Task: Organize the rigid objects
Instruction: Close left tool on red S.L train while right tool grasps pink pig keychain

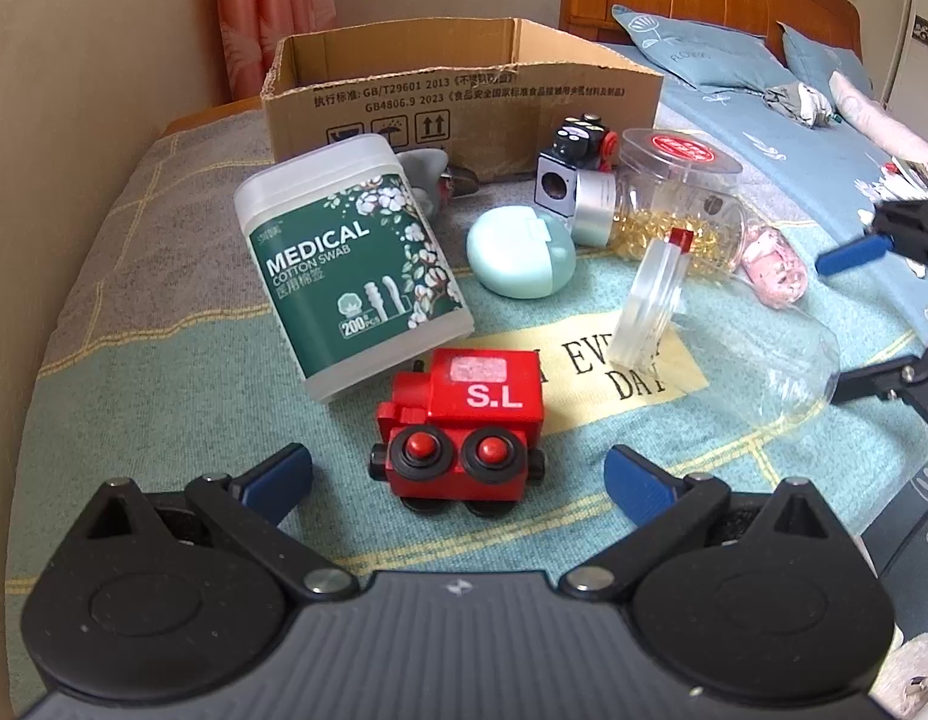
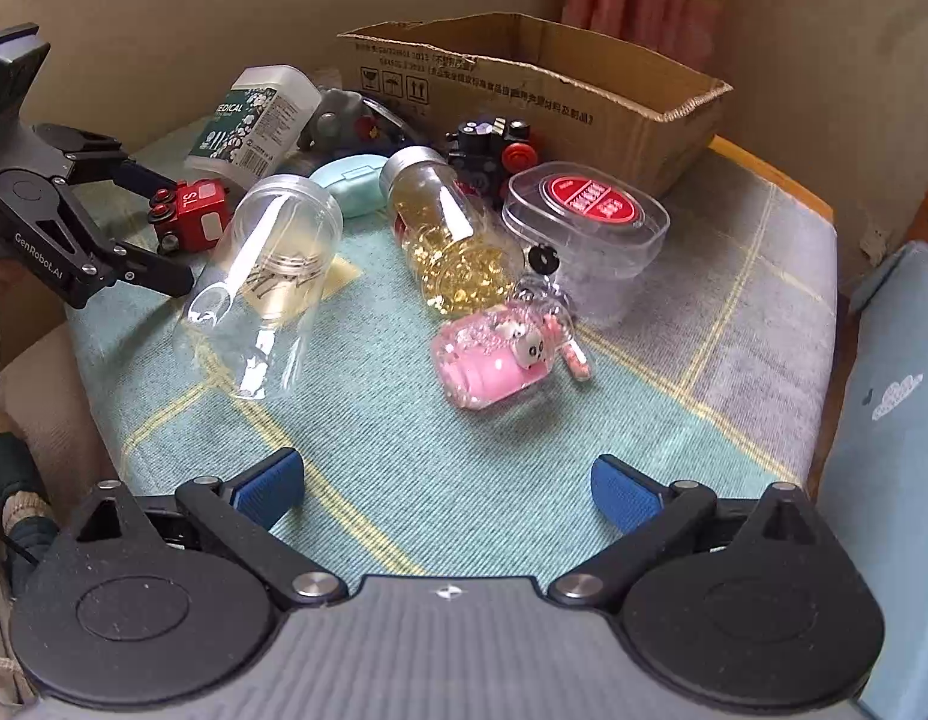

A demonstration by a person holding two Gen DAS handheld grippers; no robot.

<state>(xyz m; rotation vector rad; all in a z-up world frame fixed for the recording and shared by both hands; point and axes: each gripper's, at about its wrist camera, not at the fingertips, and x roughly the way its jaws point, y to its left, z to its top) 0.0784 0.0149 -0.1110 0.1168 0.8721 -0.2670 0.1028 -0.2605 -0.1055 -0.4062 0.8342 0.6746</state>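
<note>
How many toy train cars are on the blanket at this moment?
2: the red train car sits between the left gripper's open fingers; the black train car stands by the cardboard box. Clutter could hide another.

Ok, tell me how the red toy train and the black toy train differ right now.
The red toy train lies close between the open left gripper fingers; the black toy train sits far off, by the cardboard box. The red toy train is all red and marked S.L; the black toy train has a black body with red wheels. The red toy train lies in open view; the black toy train is partly hidden behind jars. Both are small blocky toys.
</note>
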